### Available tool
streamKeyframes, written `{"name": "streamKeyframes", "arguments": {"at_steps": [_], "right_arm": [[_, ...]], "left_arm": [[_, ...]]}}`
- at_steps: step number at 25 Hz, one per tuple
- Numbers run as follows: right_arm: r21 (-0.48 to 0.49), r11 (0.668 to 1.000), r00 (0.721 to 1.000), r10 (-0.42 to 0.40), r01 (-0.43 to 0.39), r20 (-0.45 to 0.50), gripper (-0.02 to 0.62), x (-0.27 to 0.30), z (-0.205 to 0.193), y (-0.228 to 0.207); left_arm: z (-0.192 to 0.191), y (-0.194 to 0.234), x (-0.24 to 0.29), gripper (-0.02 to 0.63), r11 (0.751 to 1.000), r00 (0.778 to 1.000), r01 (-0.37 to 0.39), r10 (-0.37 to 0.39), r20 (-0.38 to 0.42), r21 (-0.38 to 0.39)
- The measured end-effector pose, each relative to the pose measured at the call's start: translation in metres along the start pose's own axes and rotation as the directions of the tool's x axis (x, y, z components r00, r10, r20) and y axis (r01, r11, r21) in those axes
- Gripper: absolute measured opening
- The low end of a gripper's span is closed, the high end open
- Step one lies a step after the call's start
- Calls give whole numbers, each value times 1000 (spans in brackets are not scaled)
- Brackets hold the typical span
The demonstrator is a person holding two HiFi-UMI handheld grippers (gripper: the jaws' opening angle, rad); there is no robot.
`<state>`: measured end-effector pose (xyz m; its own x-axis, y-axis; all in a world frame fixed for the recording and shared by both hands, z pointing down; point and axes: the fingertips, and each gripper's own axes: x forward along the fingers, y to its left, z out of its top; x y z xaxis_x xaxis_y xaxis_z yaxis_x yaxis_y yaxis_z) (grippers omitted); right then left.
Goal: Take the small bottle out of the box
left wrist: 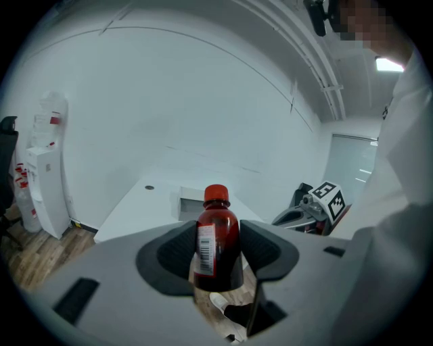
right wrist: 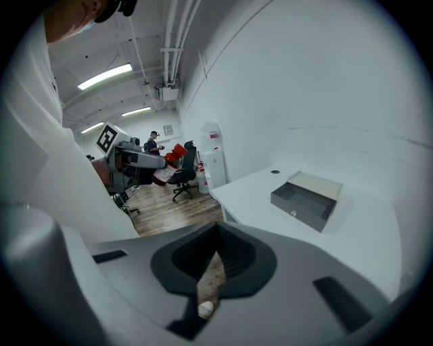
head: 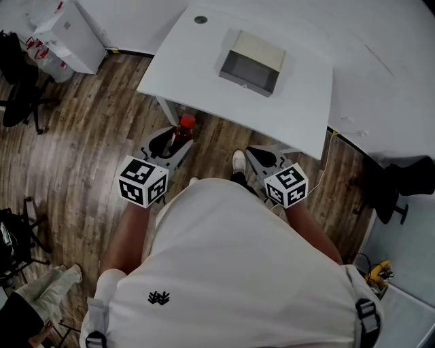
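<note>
A small dark-red bottle with a red cap and a white label stands upright between the jaws of my left gripper, which is shut on it. It is held over the wooden floor, short of the table's front edge. In the left gripper view the bottle fills the gap between the dark pads. The grey box lies open on the white table, with nothing visible inside, and also shows as the box in the right gripper view. My right gripper hangs beside the left, jaws shut and holding nothing.
The table has a round cable hole near its far left. A white cabinet and a black office chair stand at the left. Another dark chair is at the right. The person's shoe is on the wooden floor.
</note>
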<state>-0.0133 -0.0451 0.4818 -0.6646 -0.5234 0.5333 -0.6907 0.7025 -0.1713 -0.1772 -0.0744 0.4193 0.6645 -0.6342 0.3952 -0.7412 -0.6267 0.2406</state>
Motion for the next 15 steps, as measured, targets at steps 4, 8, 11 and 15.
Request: {"name": "streamKeyframes", "arguments": {"at_steps": [4,8,11,15], "right_arm": [[-4,1000,1000,2,-2,5,6,1,3,1],[-6,1000,1000,5,-5,10,6,3,6,1],[-6,1000,1000,6,-6,12,6,3,8,2],[-10,1000,1000,9,-9,12,6,3,7,4]], "left_arm": [[0,1,-1,207,1000,1000,-1,1,2,-1],[0,3,-1,207,1000,1000,-3,3,3,-3],[1,4,-1,207,1000,1000,-4,4,3,-5],[1,3,-3,207,1000,1000,-5,5,4,-5]]}}
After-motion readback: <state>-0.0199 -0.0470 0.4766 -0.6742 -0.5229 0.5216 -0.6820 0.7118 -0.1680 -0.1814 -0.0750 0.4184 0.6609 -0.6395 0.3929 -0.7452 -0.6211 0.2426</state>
